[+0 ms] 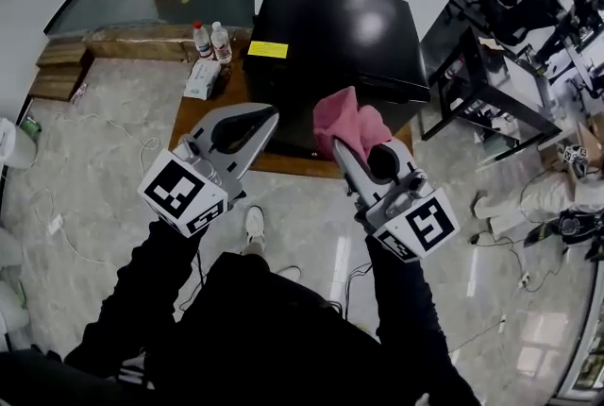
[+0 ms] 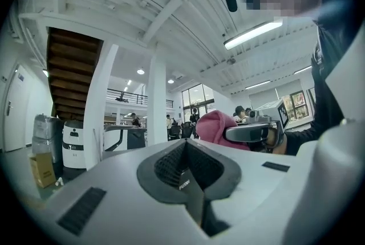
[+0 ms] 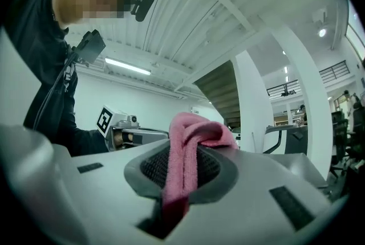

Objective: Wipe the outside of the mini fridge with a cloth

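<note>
Judging the cloth (image 1: 347,119) soft and light, we hold it mid-fold in the clamped right gripper (image 1: 342,149) near the mini fridge (image 1: 340,36) on the bench (image 1: 200,116); the left gripper (image 1: 267,118) is closed and empty.

The mini fridge (image 1: 340,45) has a glossy black shell, its smooth top throwing back a ceiling light, with a yellow paper label (image 1: 268,49) at its left edge. The pink cloth (image 1: 347,123), soft and nappy like terry, sits pinched in the right tool (image 1: 342,147), whose matt grey plastic matches the left tool (image 1: 272,115). Their dark pads (image 2: 171,163) look finely ribbed. The counter (image 1: 200,116) is brown wood, and the floor (image 1: 104,159) is polished, veined stone tile.
</note>
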A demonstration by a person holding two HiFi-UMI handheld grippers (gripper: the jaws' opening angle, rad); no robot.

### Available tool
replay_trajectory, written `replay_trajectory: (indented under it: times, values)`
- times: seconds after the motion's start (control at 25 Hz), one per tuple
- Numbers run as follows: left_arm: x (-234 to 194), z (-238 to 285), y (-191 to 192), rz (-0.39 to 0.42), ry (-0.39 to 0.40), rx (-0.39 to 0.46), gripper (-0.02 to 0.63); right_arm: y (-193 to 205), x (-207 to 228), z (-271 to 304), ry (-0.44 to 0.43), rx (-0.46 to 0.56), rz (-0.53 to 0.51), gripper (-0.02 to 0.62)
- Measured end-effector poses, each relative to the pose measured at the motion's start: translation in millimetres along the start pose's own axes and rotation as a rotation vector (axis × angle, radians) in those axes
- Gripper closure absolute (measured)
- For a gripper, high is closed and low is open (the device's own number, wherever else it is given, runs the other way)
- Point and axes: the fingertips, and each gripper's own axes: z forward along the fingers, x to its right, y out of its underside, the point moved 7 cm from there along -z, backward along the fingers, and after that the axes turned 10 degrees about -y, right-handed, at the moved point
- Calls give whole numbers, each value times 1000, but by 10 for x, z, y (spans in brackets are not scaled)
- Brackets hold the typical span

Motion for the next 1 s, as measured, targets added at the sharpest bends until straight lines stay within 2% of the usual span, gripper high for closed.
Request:
replay_trajectory:
  times: [0.28, 0.52, 0.76, 1.0]
  values:
    - [-910, 593, -141, 8, -6, 31, 600, -190, 812, 748, 5, -75, -72, 534]
    - [-1694, 1166, -140, 33, 2, 23, 600, -227, 1694, 1598, -20, -158, -50, 534]
    - [-2452, 1623, -16, 20, -24, 4, 600, -82, 2478, 2439, -27, -303, -47, 532]
    - [-2745, 1944, 218, 11, -48, -20, 600, 246, 2954, 2920, -62, -476, -42, 532]
